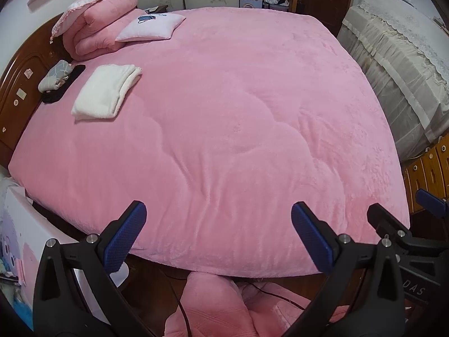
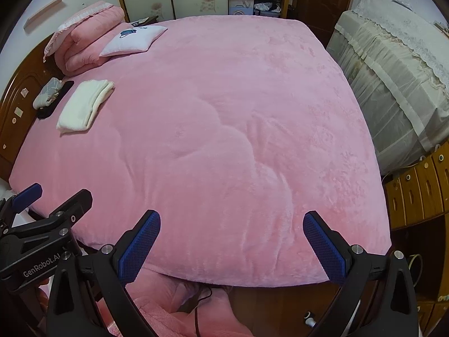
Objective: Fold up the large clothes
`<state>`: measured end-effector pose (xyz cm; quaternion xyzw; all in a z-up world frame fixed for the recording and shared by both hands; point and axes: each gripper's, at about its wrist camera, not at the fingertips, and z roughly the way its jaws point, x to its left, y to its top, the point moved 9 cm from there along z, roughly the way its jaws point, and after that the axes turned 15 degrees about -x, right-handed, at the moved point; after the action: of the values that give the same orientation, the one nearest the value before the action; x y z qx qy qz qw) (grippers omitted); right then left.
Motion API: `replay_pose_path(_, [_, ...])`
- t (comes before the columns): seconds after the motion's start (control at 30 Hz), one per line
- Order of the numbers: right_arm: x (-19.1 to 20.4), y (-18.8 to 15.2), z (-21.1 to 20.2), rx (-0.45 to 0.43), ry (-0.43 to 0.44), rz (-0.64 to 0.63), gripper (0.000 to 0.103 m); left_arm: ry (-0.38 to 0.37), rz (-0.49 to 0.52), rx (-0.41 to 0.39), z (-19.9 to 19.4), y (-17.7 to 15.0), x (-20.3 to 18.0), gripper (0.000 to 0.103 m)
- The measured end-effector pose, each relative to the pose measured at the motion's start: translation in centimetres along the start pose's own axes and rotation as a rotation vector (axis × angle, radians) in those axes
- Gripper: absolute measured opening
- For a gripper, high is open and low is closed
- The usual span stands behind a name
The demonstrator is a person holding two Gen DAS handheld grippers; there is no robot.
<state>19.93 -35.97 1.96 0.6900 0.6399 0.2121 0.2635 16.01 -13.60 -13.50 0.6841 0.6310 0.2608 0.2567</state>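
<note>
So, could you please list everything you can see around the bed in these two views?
Fluffy pink bed cover: one, pink, spread over the bed.
Folded white fleece garment: one, white, near the headboard.
Folded pink quilt: one, pink, at the head.
Small white cushion: one, white with blue print, beside the quilt.
Grey patterned bundle: one, grey, by the headboard.
Wooden headboard: one, brown.
Lace-covered furniture: one, cream, beside the bed.
Left gripper: open, empty.
Right gripper: open, empty.
</note>
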Motion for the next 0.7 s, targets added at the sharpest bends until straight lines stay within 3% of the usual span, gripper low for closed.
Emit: replay_pose_path(0.7, [0.0,0.1,0.3,0.015,-0.018,-0.002,0.103,0.015,0.004,-0.009,-0.1,0.7,-1.2,0.102])
